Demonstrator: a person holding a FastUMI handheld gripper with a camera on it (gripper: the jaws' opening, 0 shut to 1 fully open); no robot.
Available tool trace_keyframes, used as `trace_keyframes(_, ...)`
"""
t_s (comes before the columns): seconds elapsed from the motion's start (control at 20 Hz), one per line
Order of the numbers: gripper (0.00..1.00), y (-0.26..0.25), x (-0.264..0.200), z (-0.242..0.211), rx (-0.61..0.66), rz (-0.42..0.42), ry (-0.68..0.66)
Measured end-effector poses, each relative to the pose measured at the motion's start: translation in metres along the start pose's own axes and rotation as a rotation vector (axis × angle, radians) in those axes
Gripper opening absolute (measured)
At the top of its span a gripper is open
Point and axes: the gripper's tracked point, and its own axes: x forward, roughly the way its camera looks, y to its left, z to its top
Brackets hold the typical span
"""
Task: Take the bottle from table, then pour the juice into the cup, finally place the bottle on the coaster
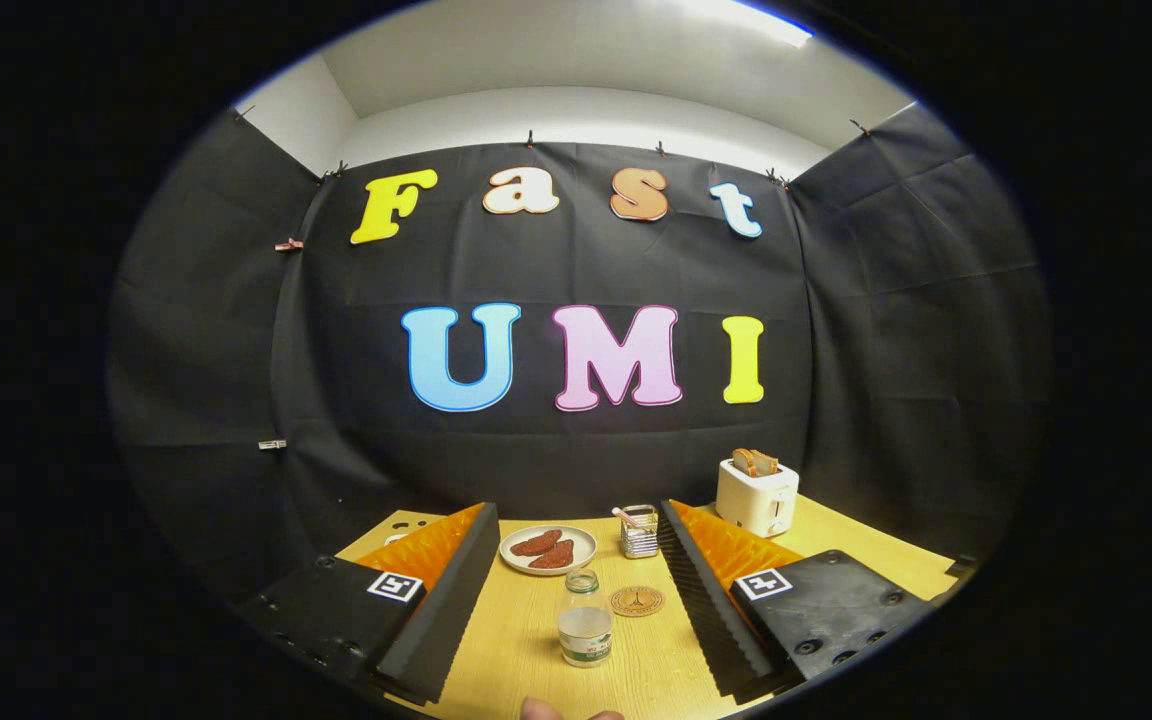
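A small clear bottle [584, 622] with no cap and a little pale liquid stands upright on the wooden table [516, 630], between my two fingers and apart from both. My gripper [576, 560] is open wide, the fingers spread to either side of the bottle. Just right of the bottle and slightly farther lies a round brown coaster [637, 601]. Beyond the coaster stands a ribbed metal cup [640, 532] with a stick or straw in it. Nothing is held.
A white plate [548, 549] with two reddish-brown pieces of food sits beyond the bottle, left of the cup. A white toaster [757, 494] with toast in it stands at the back right. A person's fingertips [566, 711] show at the table's near edge.
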Motion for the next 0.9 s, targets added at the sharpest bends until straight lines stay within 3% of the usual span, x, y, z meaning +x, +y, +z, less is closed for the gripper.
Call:
trace_keyframes(0.3, 0.97, 0.004, 0.005, -0.055, -0.08, 0.0, 0.032)
trace_keyframes(0.9, 0.97, -0.003, 0.047, -0.193, 0.001, -0.086, 0.075)
